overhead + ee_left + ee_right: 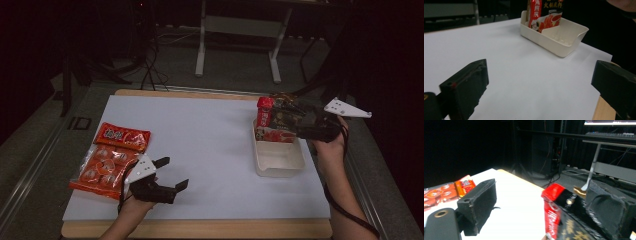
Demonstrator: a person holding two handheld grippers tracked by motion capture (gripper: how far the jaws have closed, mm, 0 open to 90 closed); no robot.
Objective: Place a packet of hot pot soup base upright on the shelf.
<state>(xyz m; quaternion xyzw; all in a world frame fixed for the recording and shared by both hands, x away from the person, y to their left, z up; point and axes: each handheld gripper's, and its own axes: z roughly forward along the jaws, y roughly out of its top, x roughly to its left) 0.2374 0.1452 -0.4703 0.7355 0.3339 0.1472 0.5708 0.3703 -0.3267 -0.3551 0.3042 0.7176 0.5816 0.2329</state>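
Black-and-red snack packet (276,120) stands upright at the far, 12 o'clock end of the cream tray (280,165), which sits at 3 o'clock on the white table sheet (210,140). Right gripper (290,119) is at the packet's top; its jaws stand apart, the right-hand one against the packet. Left gripper (172,172) at 7 o'clock gapes wide, holding nothing. Left gripper view shows the packet's printed food picture (546,18). Red-orange sweet bags (107,160) lie at 9 o'clock.

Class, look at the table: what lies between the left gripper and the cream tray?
Nothing: in the high view, bare white table surface separates the left gripper from the cream tray.
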